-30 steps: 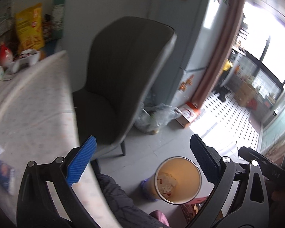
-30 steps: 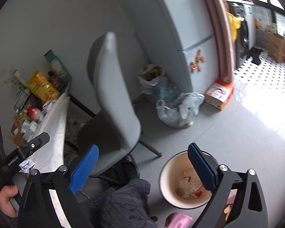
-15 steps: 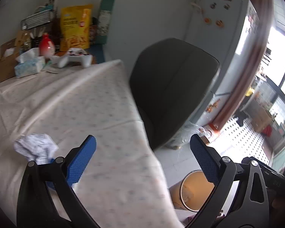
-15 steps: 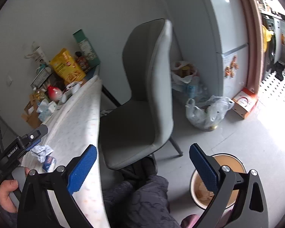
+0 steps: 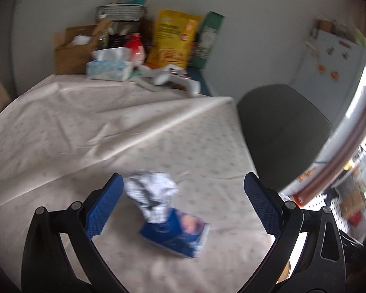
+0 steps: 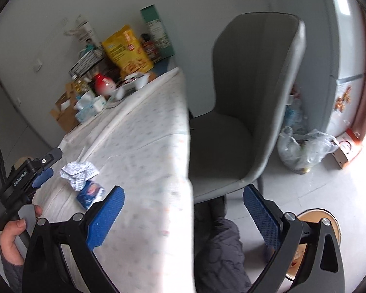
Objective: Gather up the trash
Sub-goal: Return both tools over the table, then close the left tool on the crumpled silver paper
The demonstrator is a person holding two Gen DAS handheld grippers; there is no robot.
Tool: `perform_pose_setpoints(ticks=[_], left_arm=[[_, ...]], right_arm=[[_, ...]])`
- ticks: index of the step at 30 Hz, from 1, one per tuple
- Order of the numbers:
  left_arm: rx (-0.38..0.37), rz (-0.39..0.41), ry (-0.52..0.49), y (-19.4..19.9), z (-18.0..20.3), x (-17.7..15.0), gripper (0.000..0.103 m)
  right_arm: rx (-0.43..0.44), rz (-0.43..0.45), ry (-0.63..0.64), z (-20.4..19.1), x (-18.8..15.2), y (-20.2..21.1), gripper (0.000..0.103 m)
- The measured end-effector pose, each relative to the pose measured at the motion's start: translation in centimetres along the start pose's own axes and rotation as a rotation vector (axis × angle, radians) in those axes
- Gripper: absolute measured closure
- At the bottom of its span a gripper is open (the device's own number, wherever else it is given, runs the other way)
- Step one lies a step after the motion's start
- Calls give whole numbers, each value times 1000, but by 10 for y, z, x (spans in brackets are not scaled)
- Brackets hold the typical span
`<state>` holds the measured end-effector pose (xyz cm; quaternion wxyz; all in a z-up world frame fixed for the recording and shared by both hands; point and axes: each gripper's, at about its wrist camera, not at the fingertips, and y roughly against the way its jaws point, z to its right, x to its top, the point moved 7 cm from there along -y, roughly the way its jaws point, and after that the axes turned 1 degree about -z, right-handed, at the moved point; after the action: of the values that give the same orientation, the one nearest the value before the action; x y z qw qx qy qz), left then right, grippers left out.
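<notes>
Left gripper (image 5: 183,205) hovers over the table (image 5: 85,134), jaws spread wide and holding nothing, the crumpled paper (image 5: 153,195) sitting between the blue pads. Right gripper (image 6: 183,212) hangs off the table's edge, also wide open and empty, the bin (image 6: 329,222) on the floor just behind its right finger. Danger here: the paper rests against a blue packet (image 5: 178,234), so a careless close could catch both or nudge the packet away. The wad is light and springy, so a shallow pinch may let it slip free. Looks white with grey print, loosely balled, near the table's front edge, well apart from the clutter by the wall.
</notes>
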<state>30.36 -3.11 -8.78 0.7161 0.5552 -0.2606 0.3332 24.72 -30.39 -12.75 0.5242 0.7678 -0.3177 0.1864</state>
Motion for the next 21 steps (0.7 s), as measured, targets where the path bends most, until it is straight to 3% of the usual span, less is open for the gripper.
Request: perform_pose_setpoints(ticks=[12,14,17,19,21], left_arm=[[-14,-19,77,-30,-25,-6,7],[-32,-36,95,-37,-26,-10,15],[-58,-70,112,-47,-26,-16,39],[-57,-108,115,-53,-28,-20,82],[-41,-119,111,-53,-32,-22,84]], right_arm=[[2,-52,54,-36,-1,-20,7],[-5,-56,71,-39,0,-20,7],[-13,-60,88,-44,0,-20,7],[-13,-61,91,-47,0,-21,7],[-9,-62,94,-52,0,-23,7]])
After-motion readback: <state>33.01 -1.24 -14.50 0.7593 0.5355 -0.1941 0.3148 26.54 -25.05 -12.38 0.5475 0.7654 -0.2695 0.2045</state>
